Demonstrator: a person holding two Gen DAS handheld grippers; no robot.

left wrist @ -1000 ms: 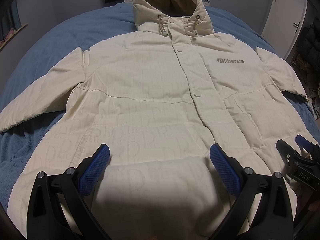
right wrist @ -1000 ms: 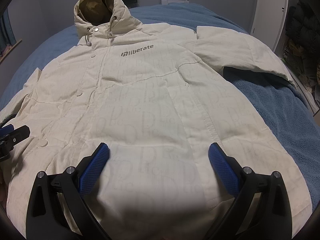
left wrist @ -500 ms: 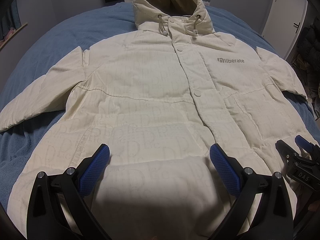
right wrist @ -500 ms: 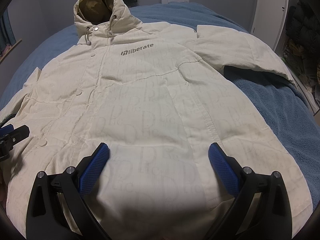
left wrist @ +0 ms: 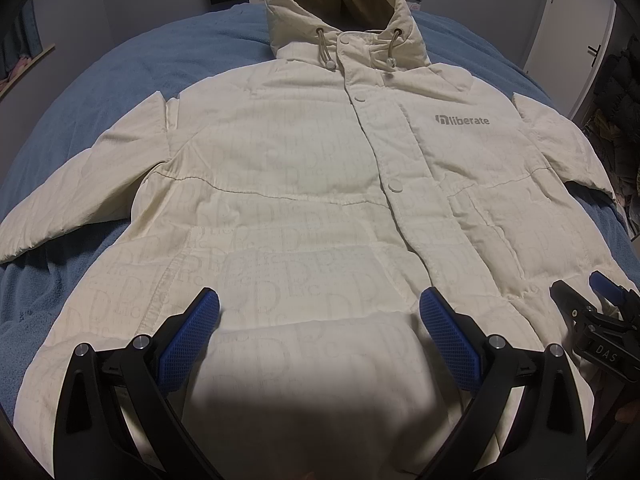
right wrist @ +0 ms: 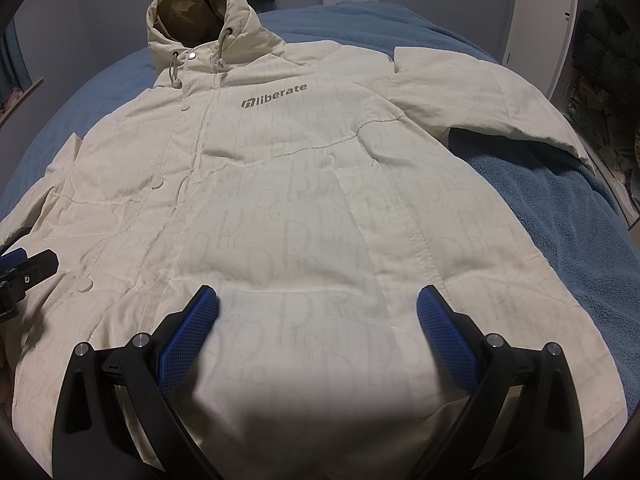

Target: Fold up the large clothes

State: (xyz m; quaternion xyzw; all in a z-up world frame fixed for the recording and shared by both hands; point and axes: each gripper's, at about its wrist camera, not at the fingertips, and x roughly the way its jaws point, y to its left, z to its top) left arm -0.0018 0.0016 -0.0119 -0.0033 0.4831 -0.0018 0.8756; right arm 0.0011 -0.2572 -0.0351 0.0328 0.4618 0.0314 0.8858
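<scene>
Jacket [left wrist: 304, 208] in cream white lies flat on the bed [left wrist: 120, 80], front side up, with its snap buttons closed. The bed has a blue cover, and the jacket takes most of it. The hood [left wrist: 340, 12] stands up at the far end of the jacket, and its two drawstrings hang down beside the collar. A grey logo [left wrist: 462, 121] with the word "liberate" is printed on the chest. Both sleeves are spread out to the sides of the jacket body and rest on the blue cover.

The left hand-held gripper [left wrist: 319, 320] hovers over the near hem of the jacket. Its blue pads are wide apart and nothing is between them. The right hand-held gripper [right wrist: 318, 316] is over the same hem, beside the left one, also wide open and holding nothing. Whether either one touches the fabric I cannot tell.

A white door [left wrist: 576, 40] is seen beyond the bed, on the side of the jacket with the logo.
</scene>
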